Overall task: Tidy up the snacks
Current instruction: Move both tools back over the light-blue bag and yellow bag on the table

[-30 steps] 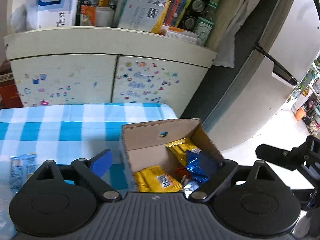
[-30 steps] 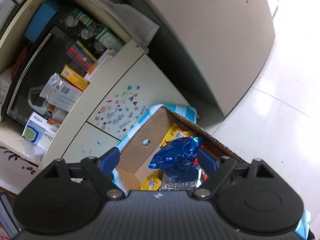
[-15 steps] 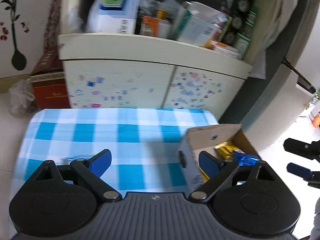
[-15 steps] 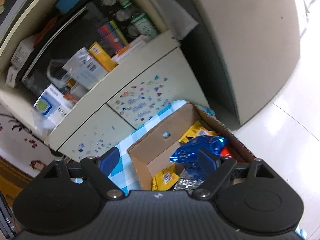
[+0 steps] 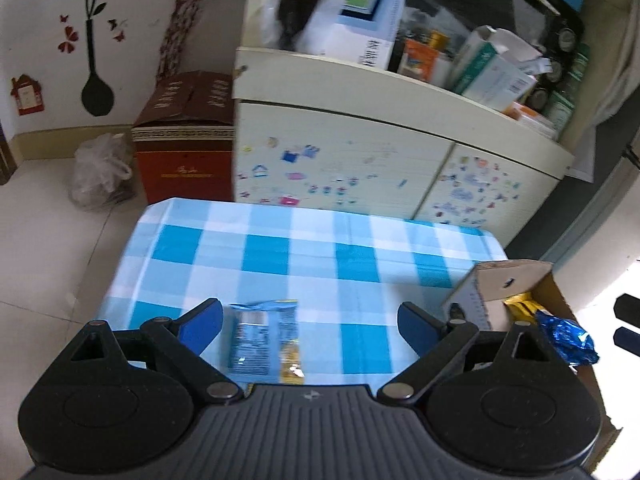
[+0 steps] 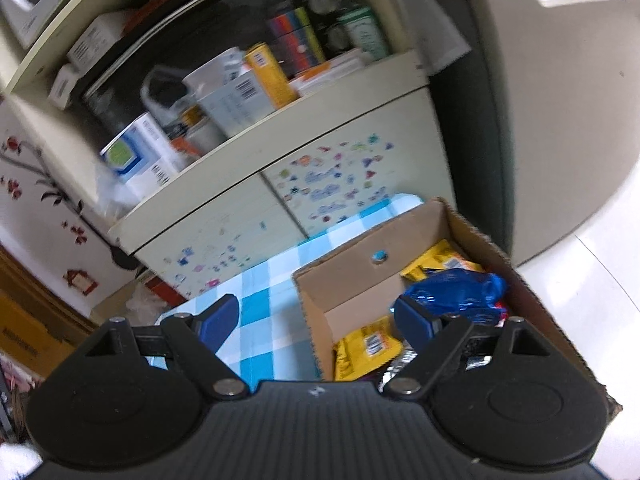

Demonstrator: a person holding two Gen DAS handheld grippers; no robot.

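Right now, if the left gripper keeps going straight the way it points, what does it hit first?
Probably the light blue snack packet lying on the checked tablecloth, between the open left gripper fingers, though depth is hard to judge.

Background only: cream cabinet (image 5: 340, 168) behind the table, both doors covered in small coloured stickers (image 5: 472, 194). Open shelf above it is packed: white-and-blue carton (image 5: 360, 28), orange box (image 5: 418, 58), green-and-white carton (image 5: 492, 74), dark bottles (image 5: 568, 76) at the far right. In the right wrist view the same shelf shows a yellow box (image 6: 270, 76) and a striped multicolour pack (image 6: 294, 38). Left of the cabinet, a red-brown cardboard carton (image 5: 186, 136) on the tiled floor (image 5: 48, 248), clear plastic bag (image 5: 100, 172) beside it. Wall has a black vase decal (image 5: 94, 40) with red flowers and a small red frame (image 5: 26, 94). Large beige appliance (image 6: 560, 100) at right.
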